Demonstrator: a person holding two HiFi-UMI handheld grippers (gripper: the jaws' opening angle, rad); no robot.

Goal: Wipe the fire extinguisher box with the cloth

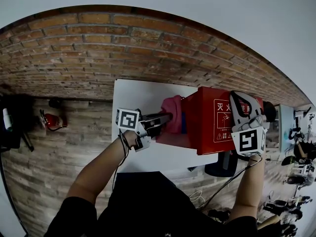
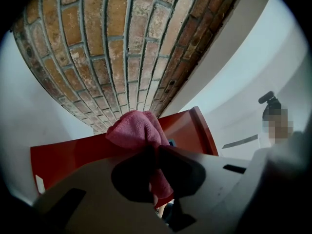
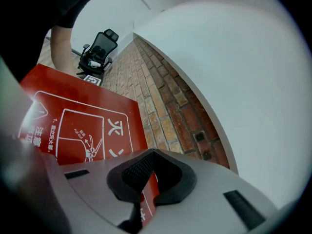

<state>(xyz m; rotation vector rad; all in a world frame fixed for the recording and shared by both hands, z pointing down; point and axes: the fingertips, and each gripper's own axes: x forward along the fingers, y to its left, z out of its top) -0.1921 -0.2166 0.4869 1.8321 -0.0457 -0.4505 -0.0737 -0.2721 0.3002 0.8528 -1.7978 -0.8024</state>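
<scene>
A red fire extinguisher box (image 1: pixel 215 125) with white print stands on the white table (image 1: pixel 138 93). A pink cloth (image 1: pixel 173 113) is bunched against the box's left side, and my left gripper (image 1: pixel 165 117) is shut on it. In the left gripper view the cloth (image 2: pixel 134 130) bulges out above the left gripper (image 2: pixel 152 167) and lies on the red panel (image 2: pixel 73 157). My right gripper (image 1: pixel 240 98) is at the box's right top edge. In the right gripper view the right gripper (image 3: pixel 148 179) is shut on the edge of the printed red panel (image 3: pixel 83 126).
A brick wall (image 1: pixel 123 43) rises behind the table. A small red fire extinguisher (image 1: pixel 51 119) lies on the floor at the left. A black office chair (image 3: pixel 100 50) stands further off, with a person's arm (image 3: pixel 61 43) near it. Cables trail under the table's right side.
</scene>
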